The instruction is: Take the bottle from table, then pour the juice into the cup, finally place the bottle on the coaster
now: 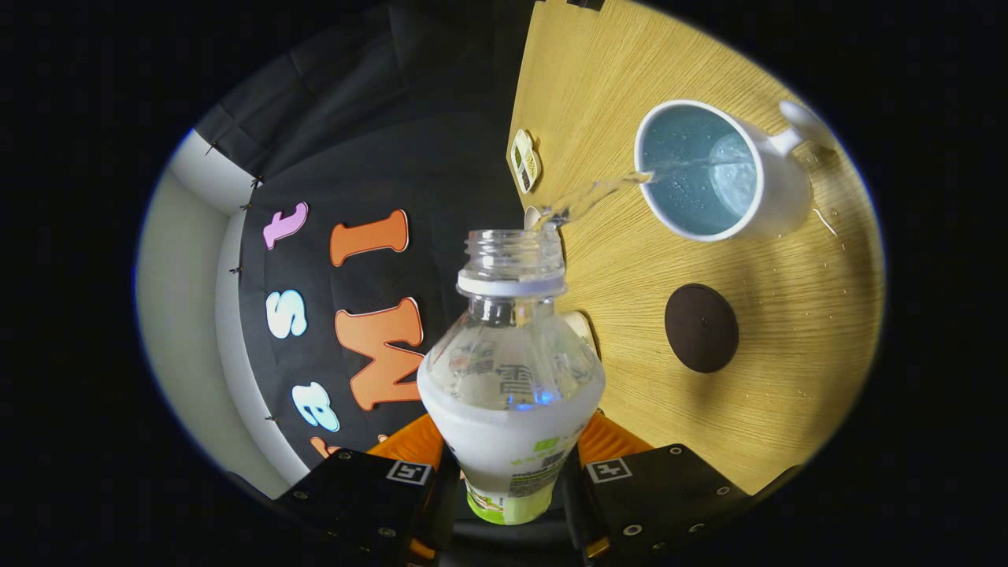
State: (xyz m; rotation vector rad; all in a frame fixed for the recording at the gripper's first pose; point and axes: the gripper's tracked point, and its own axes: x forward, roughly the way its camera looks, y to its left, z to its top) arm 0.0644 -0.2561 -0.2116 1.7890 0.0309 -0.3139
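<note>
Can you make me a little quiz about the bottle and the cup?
1. True or false: the gripper is shut on the bottle.
2. Where does the stream from the bottle land? A) in the white cup B) on the dark round coaster
3. Fill in: the bottle's cap is ____.

Key: 1 true. 2 A. 3 off.

- The bottle (510,370) is see-through at the top, with a white ring at its neck and a white label with a bit of green.
- The cup (728,169) is white outside and pale blue inside.
- The coaster (701,327) is dark brown.
- The bench (630,260) is light yellow wood with thin lines.
- The juice (591,195) is clear like water.
</note>
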